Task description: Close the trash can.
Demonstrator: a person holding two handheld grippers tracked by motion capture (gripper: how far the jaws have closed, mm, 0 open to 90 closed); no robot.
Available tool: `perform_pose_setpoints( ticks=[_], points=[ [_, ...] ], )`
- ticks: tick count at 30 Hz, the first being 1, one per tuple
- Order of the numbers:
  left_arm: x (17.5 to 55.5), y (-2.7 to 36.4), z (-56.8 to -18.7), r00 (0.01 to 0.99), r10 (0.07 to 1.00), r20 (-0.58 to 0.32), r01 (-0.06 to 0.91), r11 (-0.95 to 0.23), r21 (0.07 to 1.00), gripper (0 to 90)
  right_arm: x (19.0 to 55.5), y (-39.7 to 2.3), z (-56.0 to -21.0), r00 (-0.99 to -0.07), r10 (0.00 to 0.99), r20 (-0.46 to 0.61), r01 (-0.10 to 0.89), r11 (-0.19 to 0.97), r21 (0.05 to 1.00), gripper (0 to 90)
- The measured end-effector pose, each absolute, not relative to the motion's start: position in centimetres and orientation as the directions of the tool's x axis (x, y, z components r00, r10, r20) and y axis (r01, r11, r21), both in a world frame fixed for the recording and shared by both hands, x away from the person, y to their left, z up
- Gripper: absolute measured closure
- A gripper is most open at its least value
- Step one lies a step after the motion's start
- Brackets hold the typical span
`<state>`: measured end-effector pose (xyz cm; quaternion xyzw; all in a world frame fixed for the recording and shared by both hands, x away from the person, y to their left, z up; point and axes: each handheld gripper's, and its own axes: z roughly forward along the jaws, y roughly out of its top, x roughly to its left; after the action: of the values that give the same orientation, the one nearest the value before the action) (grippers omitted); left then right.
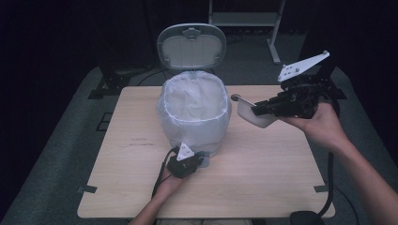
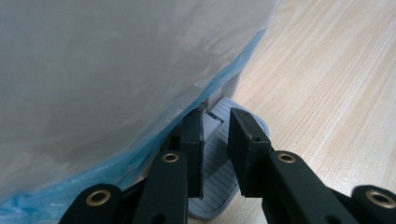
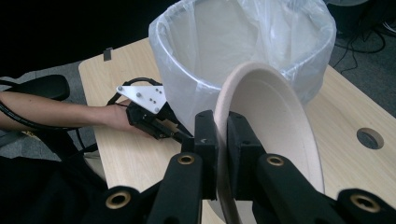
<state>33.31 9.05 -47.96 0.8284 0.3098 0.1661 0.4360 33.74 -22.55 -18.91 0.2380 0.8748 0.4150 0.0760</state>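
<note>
- Two grippers share the work: the right gripper (image 1: 257, 109), right of centre in the high view, has its jaws clamped on the rim of a paper plate (image 1: 251, 114).
- The plate hangs tilted just right of the lined bin (image 1: 193, 112), whose lid (image 1: 191, 46) stands open.
- The left gripper (image 2: 215, 154), jaws narrow, rests on the bin's pedal (image 2: 219, 154) on the counter (image 1: 263, 164); the plate probably goes leftward over the bin's rim.

A pale bowl (image 3: 275, 121) hangs tilted on edge beside the open, bag-lined bin (image 1: 193, 112), whose grey pedal (image 2: 219, 154) is down
</note>
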Motion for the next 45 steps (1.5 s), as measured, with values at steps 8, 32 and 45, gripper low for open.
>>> perform_pose_setpoints(
  ticks=[8,32,45],
  points=[
    [33.3,9.0,-48.0,0.752,0.659,0.005,0.368,-0.427,0.826,75.9,34.1,-21.5,-17.5,-0.884,0.465,0.048,0.332,0.553,0.764,83.4],
    [33.3,9.1,-48.0,0.753,0.658,0.005,0.369,-0.428,0.825,75.9,34.8,-19.3,-14.9,-0.902,0.431,0.029,0.293,0.562,0.774,83.4],
    [33.3,9.1,-48.0,0.753,0.658,0.005,0.369,-0.428,0.825,75.9,35.3,-18.1,-14.1,-0.91,0.414,0.027,0.279,0.565,0.777,83.4]
  ],
)
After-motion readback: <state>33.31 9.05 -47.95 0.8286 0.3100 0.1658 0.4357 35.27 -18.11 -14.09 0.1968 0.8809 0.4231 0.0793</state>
